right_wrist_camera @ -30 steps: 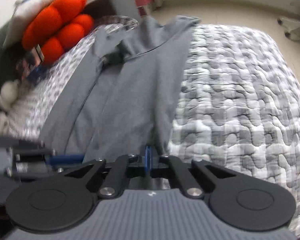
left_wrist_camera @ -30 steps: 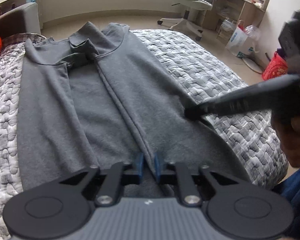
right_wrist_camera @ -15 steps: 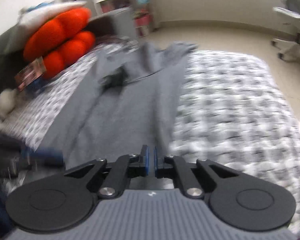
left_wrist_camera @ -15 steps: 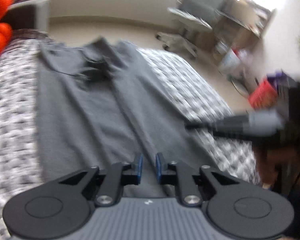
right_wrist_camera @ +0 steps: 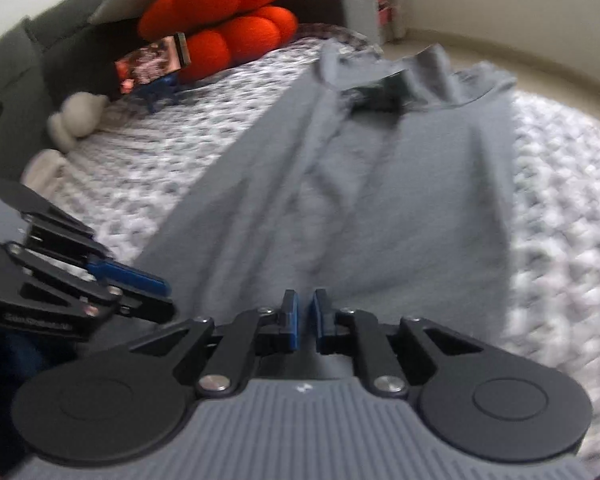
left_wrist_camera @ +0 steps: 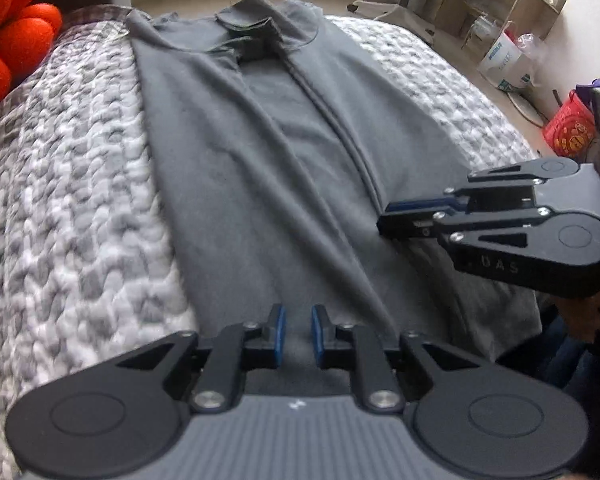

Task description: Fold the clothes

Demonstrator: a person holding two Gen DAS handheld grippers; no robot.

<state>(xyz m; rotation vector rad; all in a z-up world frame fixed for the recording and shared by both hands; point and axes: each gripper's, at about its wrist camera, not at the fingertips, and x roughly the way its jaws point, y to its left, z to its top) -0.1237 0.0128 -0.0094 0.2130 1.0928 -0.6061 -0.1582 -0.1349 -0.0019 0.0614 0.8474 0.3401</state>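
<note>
With both sides of the grey shirt (left_wrist_camera: 260,184) folded inward, crosswise folds remain; left claw (left_wrist_camera: 297,334) slightly open and empty, right claw (right_wrist_camera: 304,320) opening, empty.

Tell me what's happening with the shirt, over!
Left gripper open, empty. Right gripper opening, empty. Gray shirt flat on quilt, sides folded in. Nothing in the way.

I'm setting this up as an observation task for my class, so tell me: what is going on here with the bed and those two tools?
A person is folding a grey shirt laid lengthwise on a quilted bedspread, with a handheld claw in each hand. Both long sides of the shirt are already folded in toward the middle. The left claw and the right claw sit over the shirt's near end. Neither grips the cloth; the right claw's jaws are opening with nothing pinched between them. An orange cushion lies at the bed's far side.
</note>
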